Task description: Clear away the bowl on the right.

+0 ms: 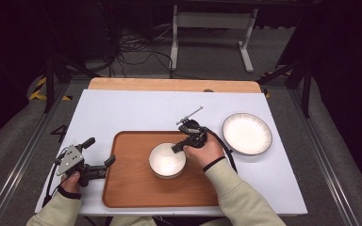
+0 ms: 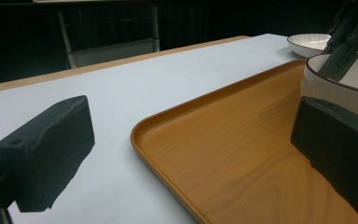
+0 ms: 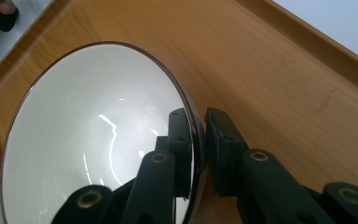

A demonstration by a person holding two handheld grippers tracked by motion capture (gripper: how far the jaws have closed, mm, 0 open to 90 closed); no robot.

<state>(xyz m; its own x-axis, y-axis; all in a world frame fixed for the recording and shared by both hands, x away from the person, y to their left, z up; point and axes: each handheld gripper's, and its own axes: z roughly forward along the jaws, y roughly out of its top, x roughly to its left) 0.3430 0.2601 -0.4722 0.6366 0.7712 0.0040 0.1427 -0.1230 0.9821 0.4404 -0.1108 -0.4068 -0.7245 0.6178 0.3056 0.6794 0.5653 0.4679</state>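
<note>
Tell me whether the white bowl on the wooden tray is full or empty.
Empty: the white bowl shows a bare glossy inside, with the right gripper shut on its rim.

Lab: floor cables, rig frame

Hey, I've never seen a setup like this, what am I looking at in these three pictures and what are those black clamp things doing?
A person sits at a table holding a hand-operated two-jaw clamp in each hand. One picture looks down from above; the other two come from cameras riding on each clamp. On the table lies a wooden tray with a white bowl on it, and a white plate sits beside the tray. The right gripper is pinched on the bowl's rim, one jaw inside, one outside. The left gripper holds nothing, jaws open, at the tray's left edge.
</note>
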